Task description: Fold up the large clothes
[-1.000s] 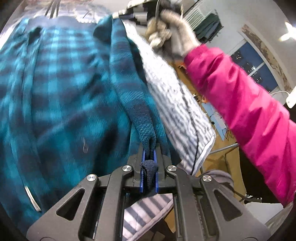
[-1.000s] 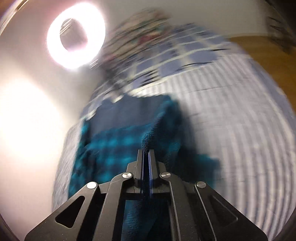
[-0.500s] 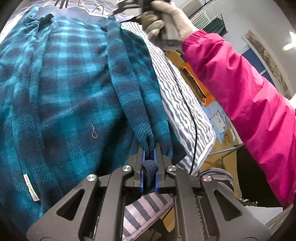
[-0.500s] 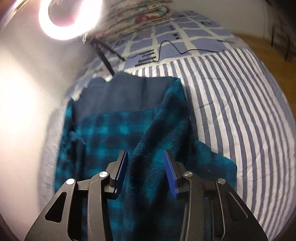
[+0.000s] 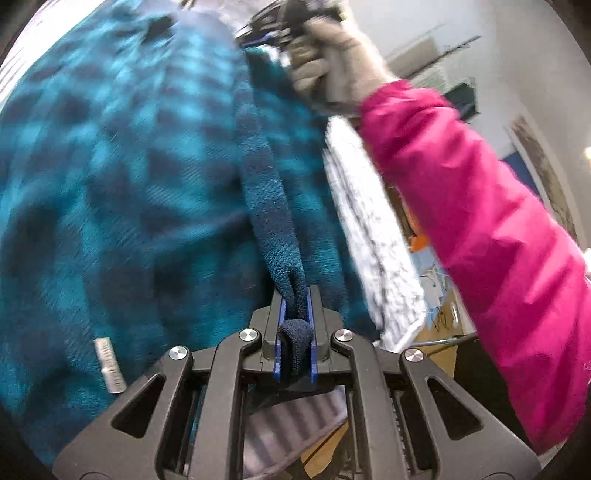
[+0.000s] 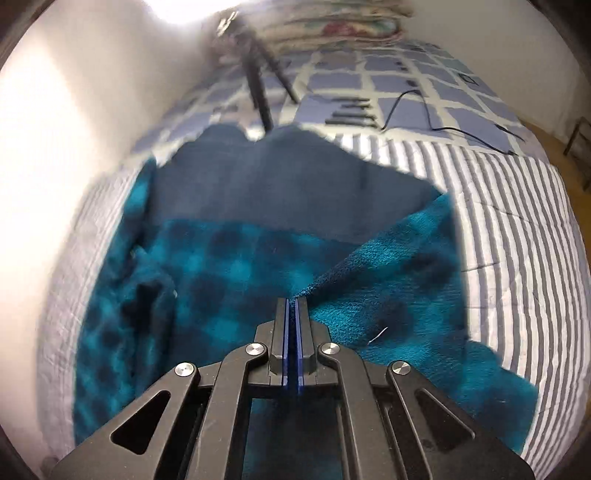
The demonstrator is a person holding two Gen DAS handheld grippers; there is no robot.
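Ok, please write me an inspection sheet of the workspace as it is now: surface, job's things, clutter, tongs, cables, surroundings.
Surface: bed with a striped cover and, beyond it, a blue checked sheet.
Job's things: teal plaid fleece garment spread on the cover, one edge lifted.
Clutter: tripod standing on the checked sheet; dark strips beside it.
Tongs: left tongs shut on a fold of the garment; right tongs have just closed on its edge; gloved hand with pink sleeve holds them.
Cables: black cable lying on the checked sheet.
Surroundings: white wall, folded blankets, wooden floor.
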